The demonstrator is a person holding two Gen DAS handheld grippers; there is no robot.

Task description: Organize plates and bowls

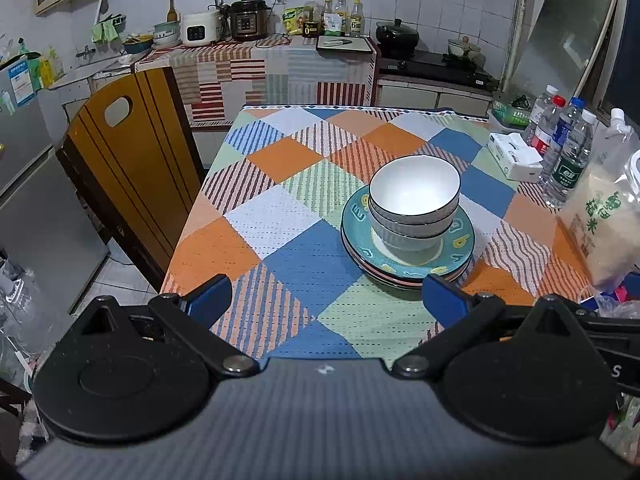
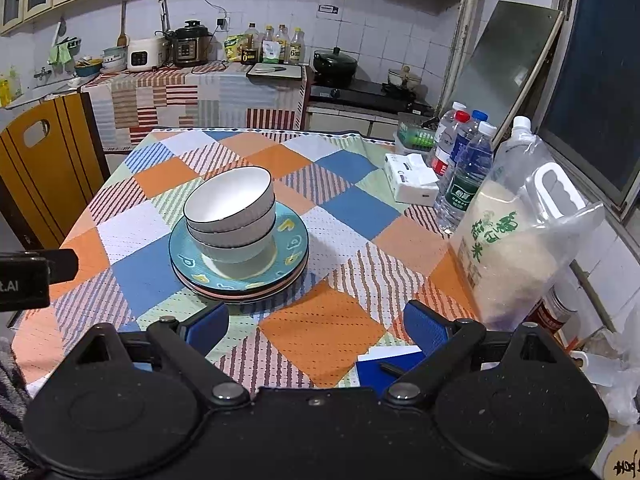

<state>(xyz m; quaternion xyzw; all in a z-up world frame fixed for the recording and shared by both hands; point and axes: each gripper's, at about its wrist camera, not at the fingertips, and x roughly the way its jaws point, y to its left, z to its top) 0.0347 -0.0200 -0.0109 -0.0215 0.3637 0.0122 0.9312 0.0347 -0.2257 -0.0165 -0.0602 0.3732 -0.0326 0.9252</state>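
Two white bowls (image 1: 414, 194) with dark rims sit nested on a stack of plates; the top plate (image 1: 460, 242) is teal with yellow marks. The stack stands on the checked tablecloth (image 1: 280, 216). It also shows in the right wrist view: bowls (image 2: 230, 200), top plate (image 2: 292, 236). My left gripper (image 1: 326, 298) is open and empty, near the table's front edge, its right finger close to the plates' rim. My right gripper (image 2: 316, 328) is open and empty, in front of and right of the stack. The left gripper's body (image 2: 24, 276) shows at the right view's left edge.
A bag of rice (image 2: 516, 240), water bottles (image 2: 464, 176) and a tissue pack (image 2: 412, 180) stand along the table's right side. A blue notebook (image 2: 384, 364) lies at the front right. A wooden chair (image 1: 120, 168) stands left of the table. Kitchen counter behind.
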